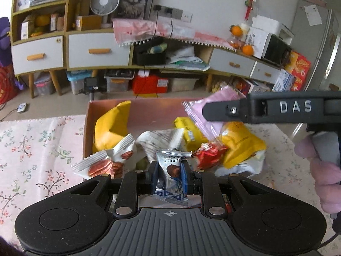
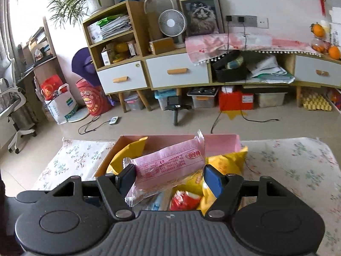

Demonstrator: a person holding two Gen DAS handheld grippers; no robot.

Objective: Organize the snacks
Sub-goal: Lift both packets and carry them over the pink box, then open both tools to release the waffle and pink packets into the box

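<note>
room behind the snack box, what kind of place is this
Most likely a lived-in home living room: a low sideboard with drawers, a desk fan beside a framed cat picture, and a floral tablecloth.

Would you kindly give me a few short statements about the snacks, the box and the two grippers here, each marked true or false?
1. The left gripper is shut on a silver truffle sachet. True.
2. The right gripper holds a red foil-wrapped sweet. False: a pink plastic snack packet sits between its fingers; the red sweet lies below.
3. The pink cardboard box stands on a floral tablecloth. True.
4. The box is empty. False: yellow snack bags lie inside.
5. The white pecan sachets are held by a gripper. False: neither gripper touches them.
</note>
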